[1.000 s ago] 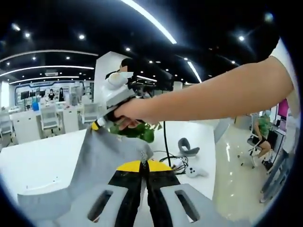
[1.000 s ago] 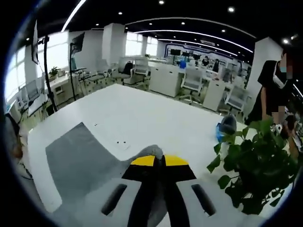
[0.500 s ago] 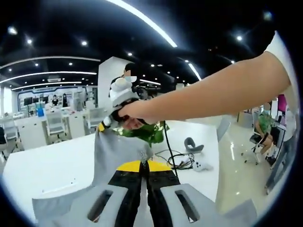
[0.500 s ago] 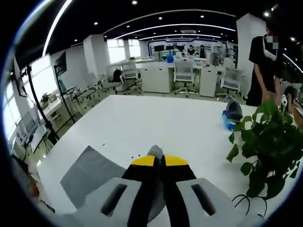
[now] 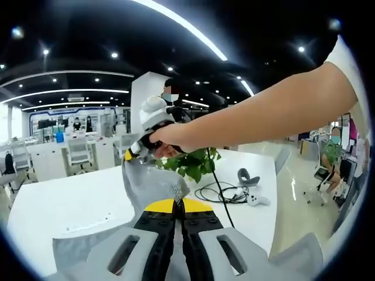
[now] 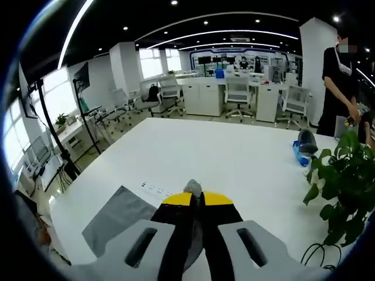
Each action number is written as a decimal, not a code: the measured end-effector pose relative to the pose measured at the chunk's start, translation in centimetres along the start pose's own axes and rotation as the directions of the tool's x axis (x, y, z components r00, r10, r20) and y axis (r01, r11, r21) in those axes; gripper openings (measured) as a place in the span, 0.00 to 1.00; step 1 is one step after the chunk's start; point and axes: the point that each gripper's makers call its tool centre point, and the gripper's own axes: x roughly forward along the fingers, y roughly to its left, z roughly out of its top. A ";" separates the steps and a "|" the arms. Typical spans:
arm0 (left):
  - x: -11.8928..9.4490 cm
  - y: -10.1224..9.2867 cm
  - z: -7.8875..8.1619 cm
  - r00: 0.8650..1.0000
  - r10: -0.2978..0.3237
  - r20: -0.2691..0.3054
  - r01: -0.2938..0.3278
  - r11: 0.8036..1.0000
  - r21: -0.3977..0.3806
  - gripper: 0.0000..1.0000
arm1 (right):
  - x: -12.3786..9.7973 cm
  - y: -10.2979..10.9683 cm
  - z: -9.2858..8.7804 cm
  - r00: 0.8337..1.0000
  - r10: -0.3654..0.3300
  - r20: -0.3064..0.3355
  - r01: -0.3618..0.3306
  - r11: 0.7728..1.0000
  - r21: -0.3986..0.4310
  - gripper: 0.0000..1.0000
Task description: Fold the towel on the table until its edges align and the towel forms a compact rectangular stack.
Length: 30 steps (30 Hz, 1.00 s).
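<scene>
In the left gripper view, the left gripper (image 5: 177, 204) is seen with its yellow-tipped jaws pressed together on the grey towel (image 5: 149, 184), a fold of which is pinched between them. From there the towel is stretched up and away to the right gripper (image 5: 133, 153), which is held by a hand (image 5: 161, 139) on a bare arm (image 5: 275, 111) reaching in from the right side of the view. One corner of the cloth is gripped at that gripper's yellow tip, so the towel is held lifted between the two tools above the white table (image 5: 64, 202). Its lower part hangs down toward the tabletop at the bottom left.

Behind the towel a green plant (image 5: 190, 164) is seen, and beside it on the table lie a black cable (image 5: 220, 192) and a white controller (image 5: 256, 199).

In the right gripper view, the right gripper (image 6: 195, 200) is closed on the towel (image 6: 117, 215): a small grey tuft pokes up between the jaw tips, and the rest of the cloth falls away to the lower left over the table (image 6: 234, 158). The plant (image 6: 340, 187) stands at the right edge. A blue object (image 6: 302, 153) lies farther along the table, and a person (image 6: 341, 76) in dark clothes stands beyond it.
</scene>
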 end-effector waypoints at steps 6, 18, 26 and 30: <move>-2.2 2.2 -1.0 0.999 0.045 -0.001 -0.045 0.998 -0.048 0.02 | 1.8 2.5 0.5 0.999 0.034 -0.006 -0.034 0.999 -0.024 0.02; -5.6 5.7 -4.3 0.992 0.123 -0.038 -0.124 0.992 -0.022 0.02 | 6.2 6.8 1.2 0.996 0.076 -0.035 -0.079 0.993 -0.086 0.02; -7.5 7.3 -6.8 0.985 0.155 -0.071 -0.158 0.986 -0.053 0.02 | 7.6 10.4 -0.2 0.993 0.099 -0.056 -0.106 0.987 -0.124 0.02; -8.5 8.0 -7.8 0.982 0.166 -0.089 -0.173 0.982 -0.074 0.02 | 9.1 11.5 -1.1 0.992 0.103 -0.073 -0.111 0.987 -0.119 0.02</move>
